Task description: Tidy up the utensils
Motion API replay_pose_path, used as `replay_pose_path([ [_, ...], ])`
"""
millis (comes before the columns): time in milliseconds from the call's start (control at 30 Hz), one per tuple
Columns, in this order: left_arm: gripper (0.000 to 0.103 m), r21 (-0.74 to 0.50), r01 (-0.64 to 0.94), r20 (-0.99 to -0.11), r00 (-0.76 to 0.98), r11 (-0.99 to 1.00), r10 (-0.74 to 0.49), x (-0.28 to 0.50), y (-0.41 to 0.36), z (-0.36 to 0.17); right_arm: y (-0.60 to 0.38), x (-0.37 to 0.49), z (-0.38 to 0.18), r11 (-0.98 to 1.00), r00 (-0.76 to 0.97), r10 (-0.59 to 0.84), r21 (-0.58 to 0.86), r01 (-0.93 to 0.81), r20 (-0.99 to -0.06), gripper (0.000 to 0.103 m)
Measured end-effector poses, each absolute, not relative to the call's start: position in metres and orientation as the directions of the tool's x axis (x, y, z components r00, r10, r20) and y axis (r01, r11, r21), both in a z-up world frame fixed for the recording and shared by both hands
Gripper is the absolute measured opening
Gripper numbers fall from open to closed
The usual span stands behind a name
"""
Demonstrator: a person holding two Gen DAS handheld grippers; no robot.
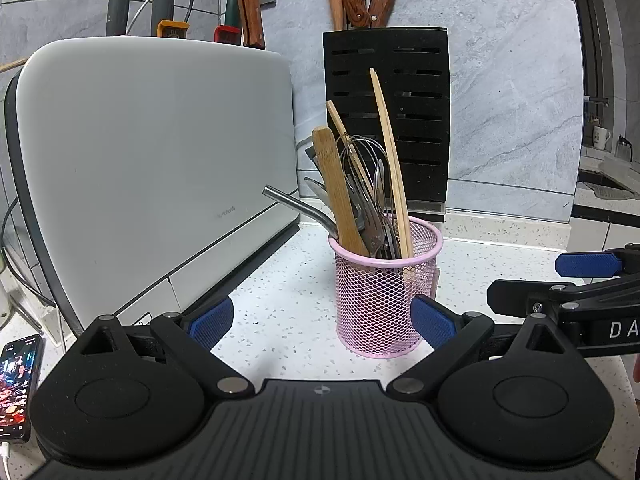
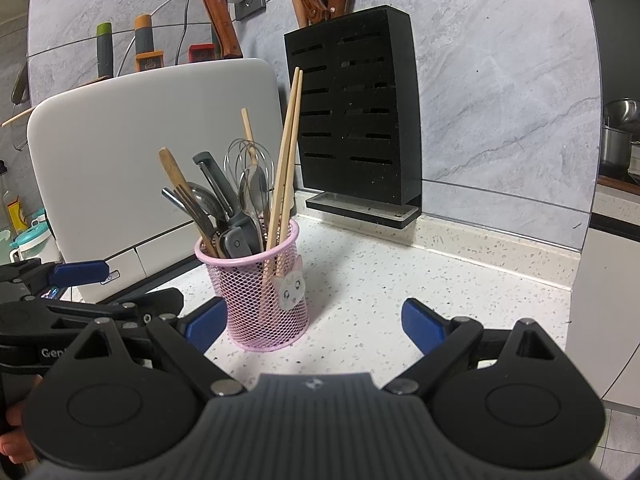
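Observation:
A pink mesh cup [image 1: 384,300] stands on the speckled counter, packed with chopsticks, a whisk, forks, spoons, a bamboo spatula [image 1: 338,188] and a metal straw [image 1: 300,206]. It also shows in the right wrist view [image 2: 266,296] with a cat tag. My left gripper [image 1: 322,322] is open and empty, its fingers just in front of the cup. My right gripper [image 2: 314,326] is open and empty, with its left finger beside the cup. The right gripper also shows at the right edge of the left wrist view [image 1: 560,280].
A white toaster [image 1: 152,168] stands left of the cup. A black knife block [image 1: 386,116] with wooden-handled knives stands behind it against the grey wall. A phone [image 1: 18,388] lies at the left counter edge. Pots [image 2: 618,132] sit far right.

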State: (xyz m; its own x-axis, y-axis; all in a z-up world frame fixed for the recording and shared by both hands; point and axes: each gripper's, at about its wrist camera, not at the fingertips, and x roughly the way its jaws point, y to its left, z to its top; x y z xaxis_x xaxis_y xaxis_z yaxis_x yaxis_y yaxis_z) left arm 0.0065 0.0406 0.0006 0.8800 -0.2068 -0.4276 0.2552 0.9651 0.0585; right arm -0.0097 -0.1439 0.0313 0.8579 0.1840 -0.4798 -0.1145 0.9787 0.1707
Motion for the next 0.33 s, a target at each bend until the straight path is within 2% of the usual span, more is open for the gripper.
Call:
replay_pose_path([
  [333, 0.103, 0.074, 0.251, -0.409, 0.890, 0.965, -0.200, 0.0049, 0.0406, 0.0024, -0.1415, -0.0110, 0.0299, 0.979, 0.856, 0.184, 0.164, -0.117, -0.483, 0.092],
])
